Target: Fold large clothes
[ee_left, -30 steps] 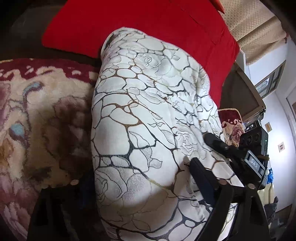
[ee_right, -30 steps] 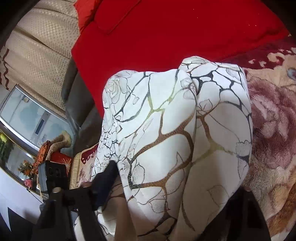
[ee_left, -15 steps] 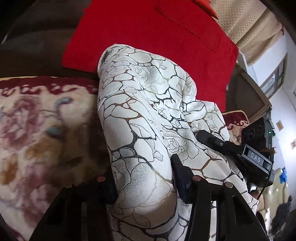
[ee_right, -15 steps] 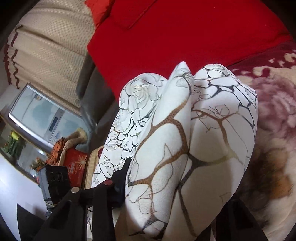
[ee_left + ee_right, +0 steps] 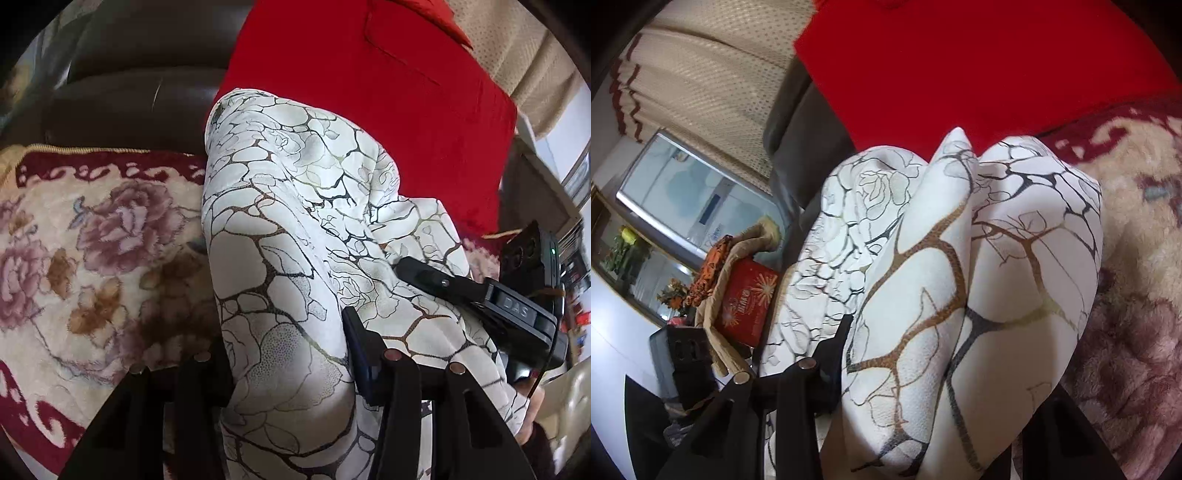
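Observation:
A large white garment (image 5: 295, 221) printed with black and gold crackle lines and roses lies bunched in thick folds on a floral plush blanket (image 5: 92, 240). My left gripper (image 5: 284, 362) is shut on a thick fold of it at the near edge, the cloth bulging between both fingers. In the left wrist view my right gripper (image 5: 443, 284) lies along the garment's right side. In the right wrist view the garment (image 5: 960, 277) fills the middle as two rounded folds, and my right gripper (image 5: 945, 369) is shut on them. Its right finger is mostly hidden behind the cloth.
A red cushion (image 5: 369, 92) leans on the dark leather sofa back (image 5: 129, 92) behind the garment. The floral blanket (image 5: 1137, 295) spreads to the side. Beyond the sofa end are a beige curtain (image 5: 701, 92), a red box (image 5: 746, 306) and draped cloths.
Both grippers have closed on the garment, squeezing it into tighter, taller folds. The left wrist view has tilted and risen, and the right gripper has slid sideways with the cloth.

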A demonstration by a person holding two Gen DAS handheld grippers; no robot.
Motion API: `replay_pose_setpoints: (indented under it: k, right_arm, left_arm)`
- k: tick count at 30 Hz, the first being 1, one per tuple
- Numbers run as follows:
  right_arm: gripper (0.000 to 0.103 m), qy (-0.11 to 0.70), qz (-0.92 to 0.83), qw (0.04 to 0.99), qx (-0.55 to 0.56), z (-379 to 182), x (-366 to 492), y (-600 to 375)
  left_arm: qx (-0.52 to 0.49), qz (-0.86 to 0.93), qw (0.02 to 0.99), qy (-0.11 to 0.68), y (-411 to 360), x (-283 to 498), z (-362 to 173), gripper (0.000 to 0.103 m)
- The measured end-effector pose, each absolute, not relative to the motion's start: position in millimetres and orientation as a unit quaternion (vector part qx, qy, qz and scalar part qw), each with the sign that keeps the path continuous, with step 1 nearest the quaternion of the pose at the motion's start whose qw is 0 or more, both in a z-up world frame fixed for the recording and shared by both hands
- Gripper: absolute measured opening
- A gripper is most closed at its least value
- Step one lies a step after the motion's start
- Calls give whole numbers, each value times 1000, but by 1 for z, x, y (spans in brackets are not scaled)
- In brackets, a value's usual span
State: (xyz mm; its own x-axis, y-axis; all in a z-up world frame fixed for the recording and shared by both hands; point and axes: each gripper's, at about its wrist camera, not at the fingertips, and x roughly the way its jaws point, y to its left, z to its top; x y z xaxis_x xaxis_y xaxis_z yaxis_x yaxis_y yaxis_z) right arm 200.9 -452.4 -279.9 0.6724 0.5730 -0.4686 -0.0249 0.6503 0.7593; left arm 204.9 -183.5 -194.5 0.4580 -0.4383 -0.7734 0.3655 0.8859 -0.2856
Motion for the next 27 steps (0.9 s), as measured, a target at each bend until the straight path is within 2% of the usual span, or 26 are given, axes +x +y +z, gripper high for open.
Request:
replay_pose_setpoints:
  k: [5, 11, 17, 21, 27]
  right_arm:
    - [44, 393, 152, 824, 378, -296, 207, -457]
    - [57, 417, 127, 826, 357, -305, 210, -454]
    - [64, 423, 113, 828, 351, -301, 206, -457]
    - [74, 427, 80, 831, 348, -288, 196, -456]
    - [74, 395, -6, 877, 273, -247, 149, -455]
  left_arm:
    - [4, -219, 864, 454, -199, 201, -190, 51]
    - [21, -202, 868, 453, -206, 201, -191, 52]
    - [33, -189, 873, 448, -211, 196, -192, 55]
    - [34, -184, 874, 448, -207, 203, -203, 58]
    - [39, -171, 879, 444, -205, 202, -206, 63]
